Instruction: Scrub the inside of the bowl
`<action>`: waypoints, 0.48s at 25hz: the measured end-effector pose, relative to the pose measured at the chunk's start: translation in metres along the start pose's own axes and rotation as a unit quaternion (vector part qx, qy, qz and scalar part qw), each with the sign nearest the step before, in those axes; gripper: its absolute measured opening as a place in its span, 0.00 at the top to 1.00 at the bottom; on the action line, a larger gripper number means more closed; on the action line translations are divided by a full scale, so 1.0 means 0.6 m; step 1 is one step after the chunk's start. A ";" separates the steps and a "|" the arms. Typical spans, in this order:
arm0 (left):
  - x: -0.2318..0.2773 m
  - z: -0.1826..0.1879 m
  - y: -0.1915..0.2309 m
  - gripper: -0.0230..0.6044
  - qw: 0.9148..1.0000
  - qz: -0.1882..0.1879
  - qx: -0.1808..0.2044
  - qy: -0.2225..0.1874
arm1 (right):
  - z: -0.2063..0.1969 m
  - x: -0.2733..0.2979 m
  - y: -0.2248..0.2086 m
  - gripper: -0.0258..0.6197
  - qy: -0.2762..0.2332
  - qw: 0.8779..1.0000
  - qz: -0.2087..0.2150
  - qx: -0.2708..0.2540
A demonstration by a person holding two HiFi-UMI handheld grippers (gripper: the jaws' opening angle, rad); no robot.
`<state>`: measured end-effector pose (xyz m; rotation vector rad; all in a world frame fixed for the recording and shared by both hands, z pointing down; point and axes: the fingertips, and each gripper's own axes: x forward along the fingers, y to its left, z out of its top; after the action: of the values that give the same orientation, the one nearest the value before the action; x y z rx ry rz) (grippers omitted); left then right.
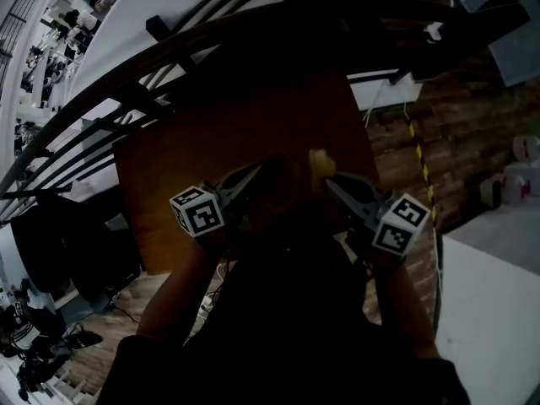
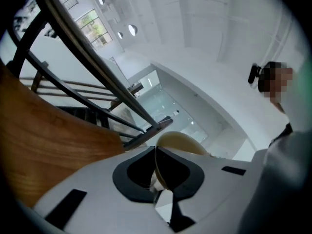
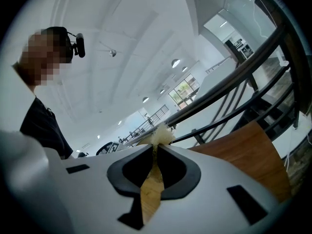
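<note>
The head view is very dark. Above the wooden table (image 1: 194, 150), my left gripper (image 1: 253, 177) is shut on the rim of a cream bowl (image 2: 179, 141), which rises tilted between its jaws in the left gripper view. The bowl's inside is hardly visible in the head view. My right gripper (image 1: 335, 186) is shut on a brush with a flat wooden handle (image 3: 151, 191). The brush's pale bristles (image 3: 161, 135) stick out past the jaw tips and show as a pale spot (image 1: 319, 162) beside the bowl. Both grippers tilt upward, towards the ceiling.
A black curved railing (image 1: 126, 91) runs behind the table. Brick-patterned floor (image 1: 456, 133) with a yellow-black striped strip lies to the right, and a white surface (image 1: 494, 310) sits at the lower right. A person in dark clothing (image 3: 44, 126) wearing a head camera shows in both gripper views.
</note>
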<state>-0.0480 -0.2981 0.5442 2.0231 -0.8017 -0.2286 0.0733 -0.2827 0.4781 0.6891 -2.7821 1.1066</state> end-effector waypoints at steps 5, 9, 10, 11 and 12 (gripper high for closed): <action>0.056 -0.035 0.037 0.95 0.994 0.065 0.070 0.050 | -0.021 -0.006 -0.074 0.90 0.029 0.999 -0.016 0.010; 0.090 -0.065 0.082 0.95 0.988 0.106 0.084 0.076 | -0.046 -0.001 -0.127 0.90 0.049 0.998 -0.033 0.011; 0.099 -0.073 0.095 0.95 0.985 0.120 0.090 0.085 | -0.054 -0.001 -0.142 0.90 0.057 0.998 -0.040 0.006; 0.107 -0.082 0.108 0.95 0.982 0.132 0.095 0.093 | -0.060 -0.001 -0.156 0.90 0.065 0.997 -0.046 0.001; 0.116 -0.091 0.121 0.95 0.979 0.144 0.100 0.101 | -0.067 -0.002 -0.170 0.90 0.073 0.996 -0.051 -0.003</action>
<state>-0.0024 -0.3300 0.6444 2.0427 -1.0063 0.2285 0.1144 -0.3210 0.5725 0.7103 -2.5972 1.0840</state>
